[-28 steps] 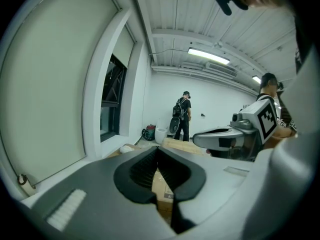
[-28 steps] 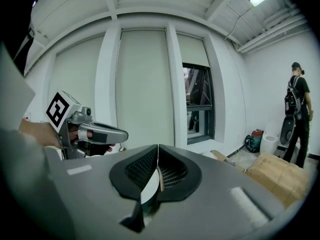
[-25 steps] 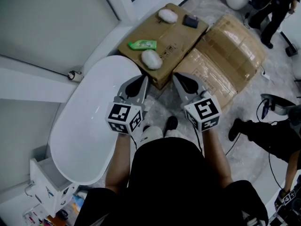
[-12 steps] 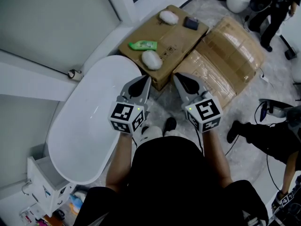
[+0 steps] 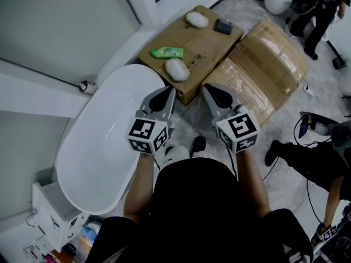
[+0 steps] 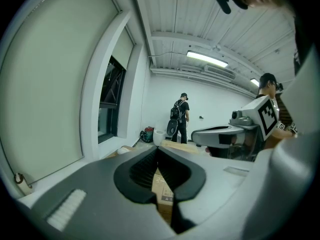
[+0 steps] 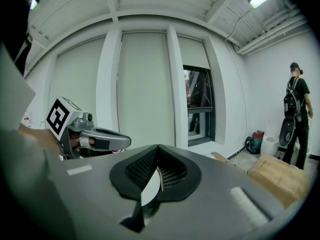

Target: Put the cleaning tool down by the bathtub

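Two grey hand-held tongs with black-and-white marker cubes are held side by side over the floor, between the white oval bathtub (image 5: 98,141) and the cardboard boxes. The left tongs (image 5: 170,91) are pressed together with nothing pinched: in the left gripper view their black ribbed pads (image 6: 141,171) meet at the tip, and only brown cardboard shows through the gap lower down. The right tongs (image 5: 207,89) are likewise pressed together and empty, their ribbed pads (image 7: 141,170) touching at the tip in the right gripper view.

White fluffy oval cleaning pads are seen on the flat brown cardboard box (image 5: 204,40), held by neither tongs. The nearer pad (image 5: 176,69) lies at the box's near corner, just beside the end of the bathtub. The farther pad (image 5: 196,19) lies at the far edge. A green plastic bottle (image 5: 166,52) lies on its side between them, and a small dark flat object (image 5: 222,25) rests near the box's right corner. A larger tape-wrapped cardboard box (image 5: 269,64) lies to the right.
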The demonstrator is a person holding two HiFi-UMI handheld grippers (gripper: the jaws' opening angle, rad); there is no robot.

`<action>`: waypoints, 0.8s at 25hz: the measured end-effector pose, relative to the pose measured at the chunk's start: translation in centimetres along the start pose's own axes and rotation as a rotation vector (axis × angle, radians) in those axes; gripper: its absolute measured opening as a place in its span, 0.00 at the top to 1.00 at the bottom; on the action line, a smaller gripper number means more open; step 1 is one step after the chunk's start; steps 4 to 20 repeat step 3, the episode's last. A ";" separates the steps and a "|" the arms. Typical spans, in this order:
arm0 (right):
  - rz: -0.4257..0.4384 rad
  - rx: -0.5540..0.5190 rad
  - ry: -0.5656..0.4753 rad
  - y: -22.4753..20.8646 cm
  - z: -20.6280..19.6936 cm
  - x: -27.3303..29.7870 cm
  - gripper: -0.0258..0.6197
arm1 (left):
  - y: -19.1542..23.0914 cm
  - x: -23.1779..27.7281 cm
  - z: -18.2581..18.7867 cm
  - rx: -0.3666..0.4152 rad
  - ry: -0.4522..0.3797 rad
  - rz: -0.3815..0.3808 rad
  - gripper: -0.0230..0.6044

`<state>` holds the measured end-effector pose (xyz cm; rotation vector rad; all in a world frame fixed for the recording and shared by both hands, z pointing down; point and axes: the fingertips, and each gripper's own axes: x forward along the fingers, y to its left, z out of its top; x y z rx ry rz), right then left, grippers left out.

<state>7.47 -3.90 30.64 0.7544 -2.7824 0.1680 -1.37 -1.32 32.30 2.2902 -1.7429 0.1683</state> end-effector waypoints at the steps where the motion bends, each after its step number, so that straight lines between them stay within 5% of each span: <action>1: 0.001 -0.001 -0.001 0.0 0.0 0.1 0.95 | 0.0 0.1 0.0 0.000 0.000 0.001 0.97; 20: 0.003 -0.001 -0.002 -0.1 -0.1 0.2 0.95 | 0.1 0.2 0.0 0.000 -0.001 0.002 0.97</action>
